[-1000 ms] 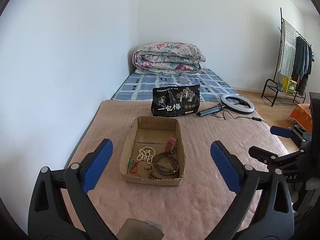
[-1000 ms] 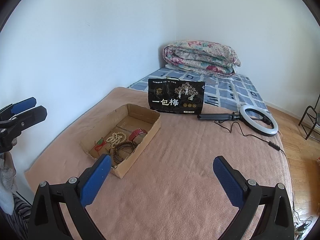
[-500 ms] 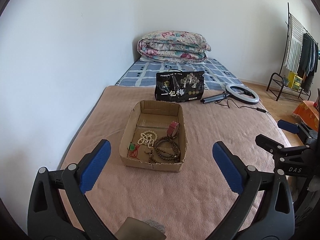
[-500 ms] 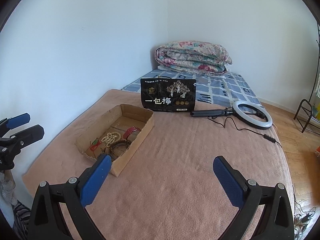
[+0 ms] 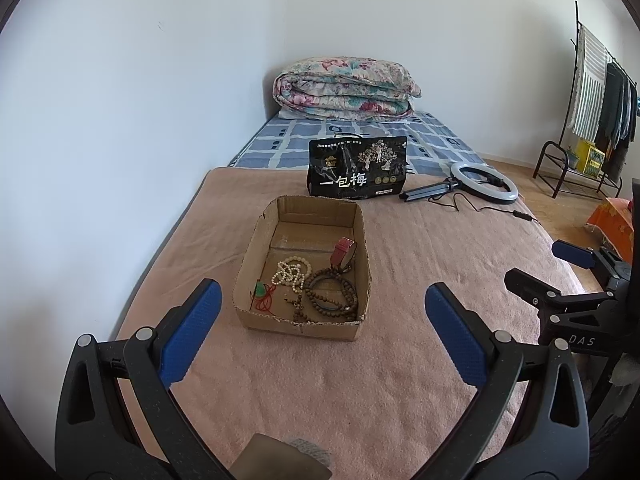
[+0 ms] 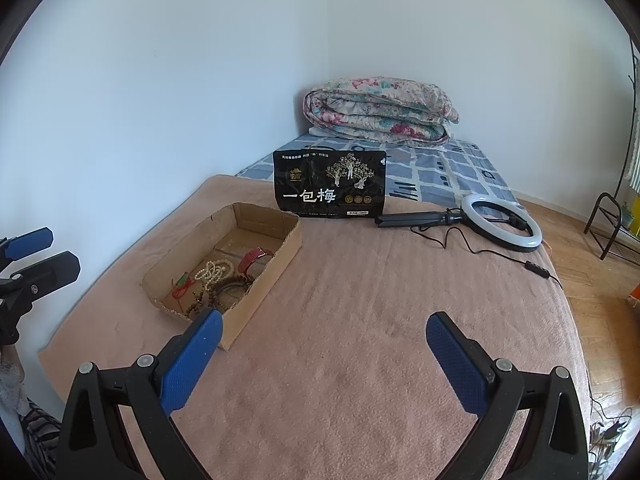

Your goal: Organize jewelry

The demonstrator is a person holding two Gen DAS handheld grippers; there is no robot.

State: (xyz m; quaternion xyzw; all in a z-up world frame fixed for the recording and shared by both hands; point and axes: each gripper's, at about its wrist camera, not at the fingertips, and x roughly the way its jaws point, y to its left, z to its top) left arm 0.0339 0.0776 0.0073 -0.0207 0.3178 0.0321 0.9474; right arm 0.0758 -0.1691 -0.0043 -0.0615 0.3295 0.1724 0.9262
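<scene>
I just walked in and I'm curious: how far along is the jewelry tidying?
It looks barely begun. Done: nothing obvious; the pale bead strand, brown bead bracelets, red strap and green pendant lie jumbled in the cardboard box. In hand: nothing; the left claw and right claw are open and empty above the pink blanket. Left: apparently all the sorting.

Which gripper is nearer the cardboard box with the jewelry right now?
Left. The left gripper faces the cardboard box head-on, just short of its near wall. The right gripper sits off to the box's right, over bare blanket.
</scene>
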